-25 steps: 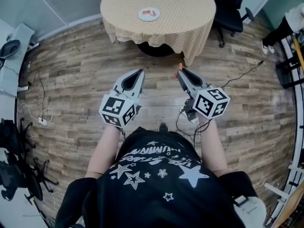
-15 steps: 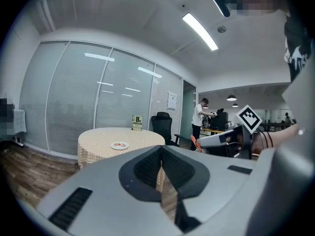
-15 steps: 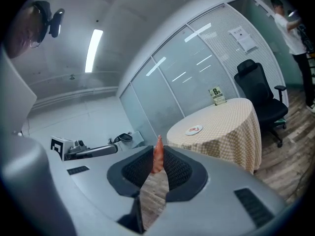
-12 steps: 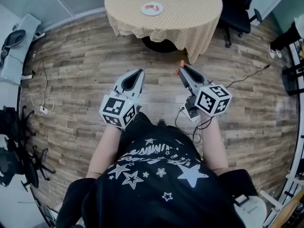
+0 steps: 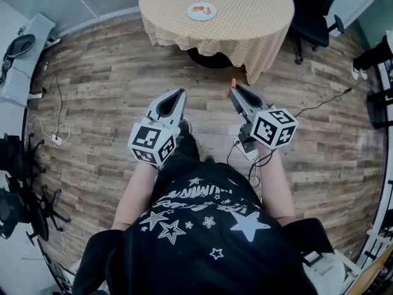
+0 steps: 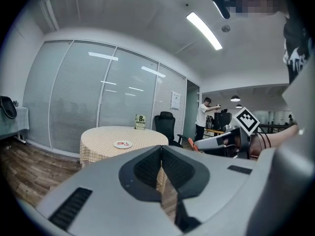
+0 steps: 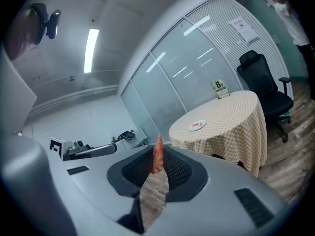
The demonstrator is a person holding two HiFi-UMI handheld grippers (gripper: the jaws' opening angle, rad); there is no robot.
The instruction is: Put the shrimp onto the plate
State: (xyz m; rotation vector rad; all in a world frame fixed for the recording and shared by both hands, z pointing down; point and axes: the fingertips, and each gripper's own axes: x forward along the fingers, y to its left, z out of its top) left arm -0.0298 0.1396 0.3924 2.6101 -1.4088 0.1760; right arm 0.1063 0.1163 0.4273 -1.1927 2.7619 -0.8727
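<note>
Round table (image 5: 245, 17) draped in beige checked cloth stands well ahead across the wood-plank floor (image 5: 92, 97), black office chair (image 5: 313, 17) just beside it, small white plate (image 5: 202, 18) on top. Right gripper (image 5: 232, 91) pinches a slim orange shrimp (image 7: 157, 154) at its jaw tips, well apart from the plate. Left gripper (image 5: 181, 94) has its jaws pressed together on nothing.

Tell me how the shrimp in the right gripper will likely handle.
The shrimp stands up from the right gripper without drooping, so it is probably fairly stiff. Only its lower part is pinched between the jaws, so it could pivot or slip. It looks small against the jaws, so likely light.
</note>
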